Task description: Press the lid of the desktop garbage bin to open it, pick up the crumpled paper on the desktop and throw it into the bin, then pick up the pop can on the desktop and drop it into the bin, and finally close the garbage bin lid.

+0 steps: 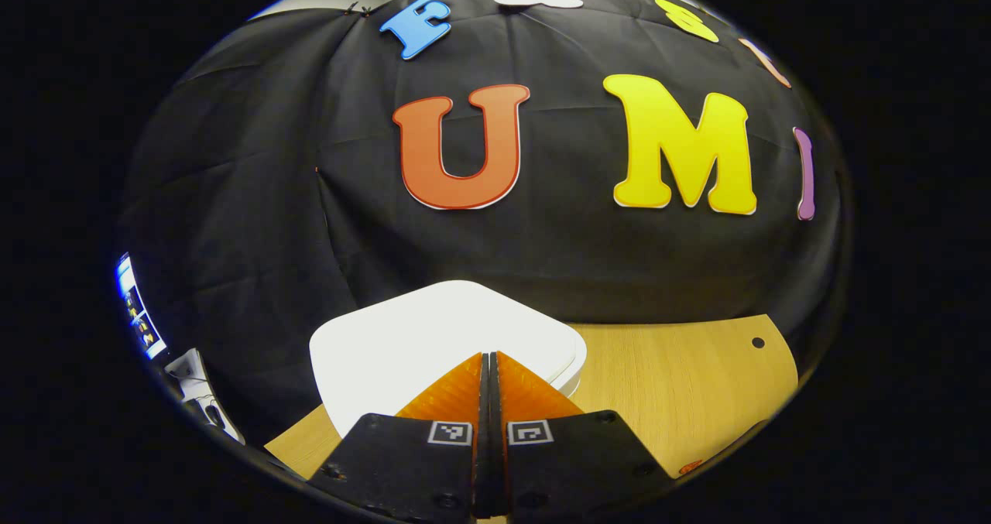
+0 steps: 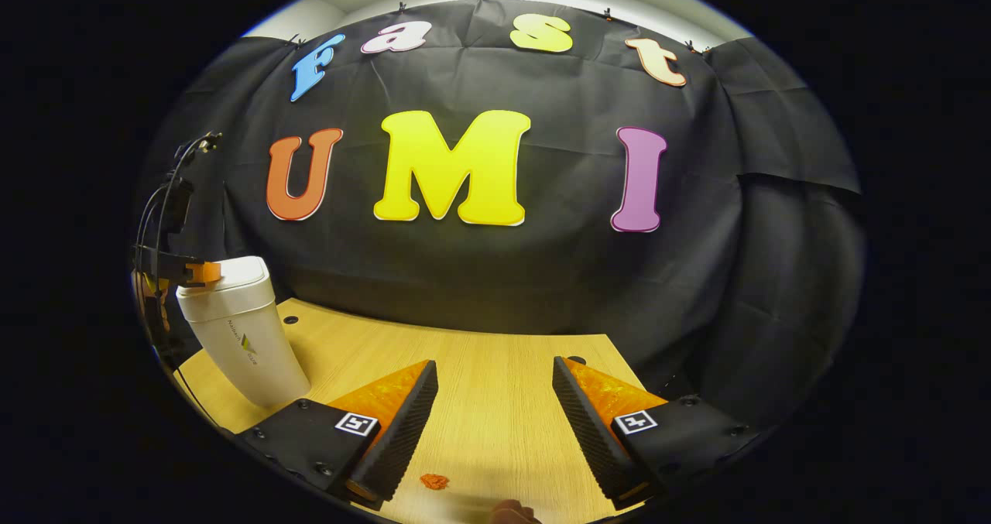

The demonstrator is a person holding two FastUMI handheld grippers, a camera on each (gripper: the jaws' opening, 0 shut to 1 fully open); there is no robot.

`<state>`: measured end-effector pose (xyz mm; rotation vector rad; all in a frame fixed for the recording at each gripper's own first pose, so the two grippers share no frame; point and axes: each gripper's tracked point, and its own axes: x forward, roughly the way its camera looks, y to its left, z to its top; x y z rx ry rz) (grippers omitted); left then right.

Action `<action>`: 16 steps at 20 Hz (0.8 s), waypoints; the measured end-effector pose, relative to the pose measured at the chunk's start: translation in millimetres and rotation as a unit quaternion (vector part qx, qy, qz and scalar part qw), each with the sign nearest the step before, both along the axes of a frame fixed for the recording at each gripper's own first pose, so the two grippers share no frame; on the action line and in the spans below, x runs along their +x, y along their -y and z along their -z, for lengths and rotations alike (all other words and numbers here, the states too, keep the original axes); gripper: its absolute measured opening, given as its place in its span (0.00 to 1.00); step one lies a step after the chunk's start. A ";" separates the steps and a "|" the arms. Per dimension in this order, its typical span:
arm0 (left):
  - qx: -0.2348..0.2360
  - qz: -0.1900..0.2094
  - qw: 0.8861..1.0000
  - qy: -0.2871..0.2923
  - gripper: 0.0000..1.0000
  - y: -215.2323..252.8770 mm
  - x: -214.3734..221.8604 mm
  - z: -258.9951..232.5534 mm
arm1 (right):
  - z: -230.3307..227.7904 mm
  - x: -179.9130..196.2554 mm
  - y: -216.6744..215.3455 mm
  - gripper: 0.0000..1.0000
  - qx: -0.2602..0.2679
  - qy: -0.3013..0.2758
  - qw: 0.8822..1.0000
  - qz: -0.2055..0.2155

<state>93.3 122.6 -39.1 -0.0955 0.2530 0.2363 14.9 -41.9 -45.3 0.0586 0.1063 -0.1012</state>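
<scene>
White bin (image 2: 244, 330), one, two tongs (image 2: 494, 388)

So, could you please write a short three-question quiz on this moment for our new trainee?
1. True or false: the lid of the white bin is down.
2. Which gripper has its fingers closed together: (a) the left gripper or (b) the right gripper?
3. Fill in: the left gripper's tips rest over the bin's ____.

Key:
1. True: the lid lies flat on the bin.
2. (a): the left one; the right gripper's fingers stand apart above the wooden table.
3. Lid.
</scene>
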 end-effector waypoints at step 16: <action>-0.033 0.022 0.997 0.063 0.35 34.4 -41.6 -35.3 | 31.5 -12.0 -11.7 0.94 -0.003 -0.035 0.999 -0.033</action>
